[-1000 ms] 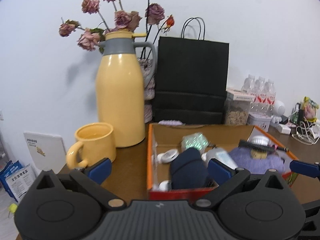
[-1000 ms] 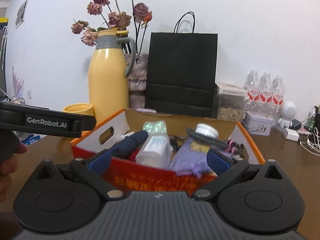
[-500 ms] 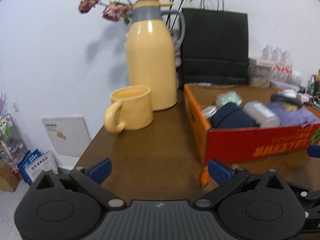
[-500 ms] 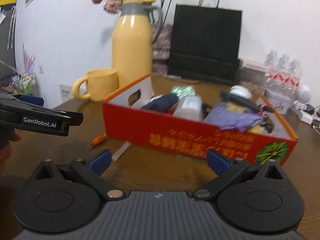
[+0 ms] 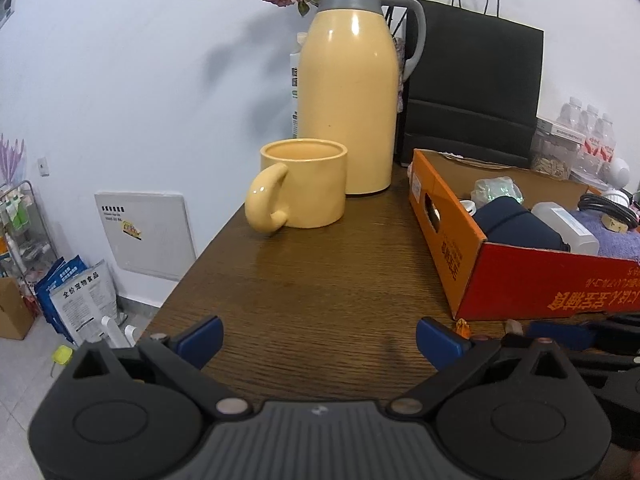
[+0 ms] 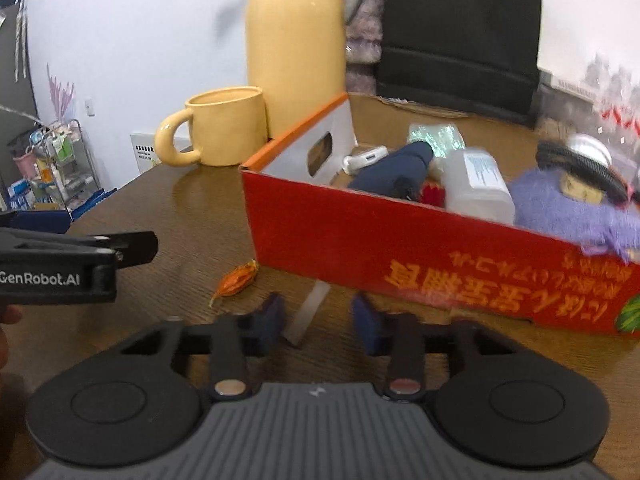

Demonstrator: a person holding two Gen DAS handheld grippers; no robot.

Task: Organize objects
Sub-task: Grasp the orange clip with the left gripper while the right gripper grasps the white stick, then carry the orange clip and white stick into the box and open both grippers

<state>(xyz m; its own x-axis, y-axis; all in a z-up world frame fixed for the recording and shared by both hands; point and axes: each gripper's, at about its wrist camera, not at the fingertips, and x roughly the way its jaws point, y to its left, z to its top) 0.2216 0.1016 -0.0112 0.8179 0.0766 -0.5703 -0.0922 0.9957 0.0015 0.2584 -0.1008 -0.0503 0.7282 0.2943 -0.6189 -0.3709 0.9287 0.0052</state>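
Observation:
A red and orange cardboard box (image 6: 400, 248) (image 5: 532, 280) holds a navy pouch (image 6: 392, 172), a clear bottle (image 6: 476, 184), a purple cloth (image 6: 560, 204) and other items. In front of it on the brown table lie a pale flat strip (image 6: 310, 312) and a small orange wrapper (image 6: 236, 280). My right gripper (image 6: 318, 320) hovers low over the strip, jaws partly closed with a gap, the strip between the fingertips. My left gripper (image 5: 318, 336) is open and empty above bare table, left of the box.
A yellow mug (image 5: 300, 188) and a tall yellow thermos jug (image 5: 348, 92) stand left of the box. A black paper bag (image 5: 476, 80) stands behind it, water bottles (image 5: 588, 136) at far right. The table edge (image 5: 192, 272) drops to the floor on the left.
Both grippers pulled back and dropped low in front of the box. The right gripper's jaws have narrowed around the pale strip. The left gripper swung left, staying open.

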